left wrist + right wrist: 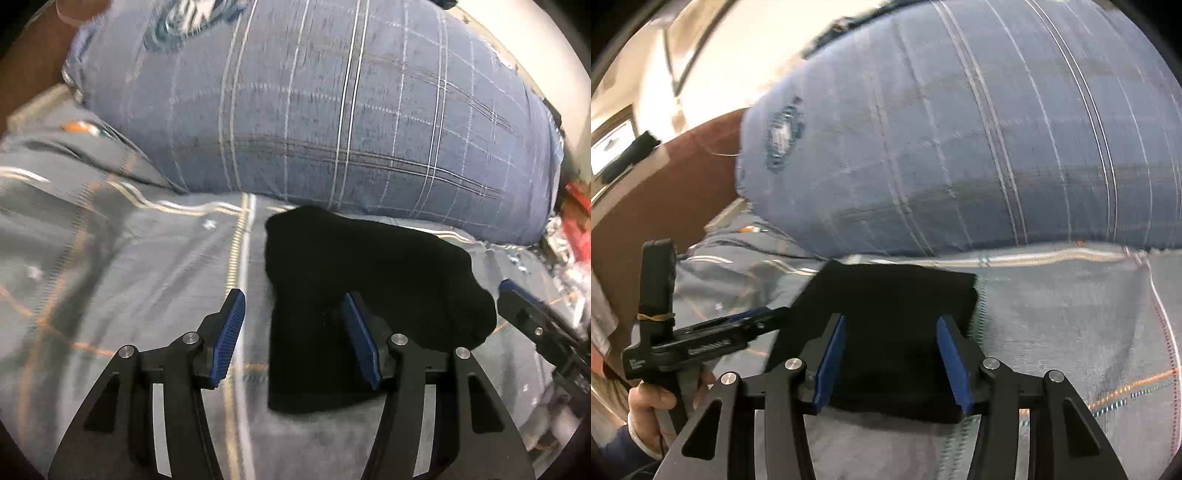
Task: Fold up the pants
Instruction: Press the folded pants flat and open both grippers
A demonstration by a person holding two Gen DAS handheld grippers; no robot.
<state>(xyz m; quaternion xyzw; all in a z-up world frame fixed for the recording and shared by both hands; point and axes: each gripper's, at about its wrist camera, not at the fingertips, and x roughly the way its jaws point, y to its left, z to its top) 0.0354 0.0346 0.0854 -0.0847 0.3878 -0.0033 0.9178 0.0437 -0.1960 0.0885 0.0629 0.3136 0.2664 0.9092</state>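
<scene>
The black pants lie folded into a compact bundle on the grey-blue plaid bedsheet, just in front of a big pillow. My left gripper is open and empty, hovering above the bundle's left edge. The right gripper's blue-padded tip shows at the bundle's right side. In the right wrist view the pants lie straight ahead, and my right gripper is open and empty just above their near part. The left gripper, held by a hand, sits left of the bundle.
A large blue plaid pillow rises right behind the pants; it also fills the right wrist view. A brown headboard stands to the left. Red and silvery clutter lies off the bed's right edge.
</scene>
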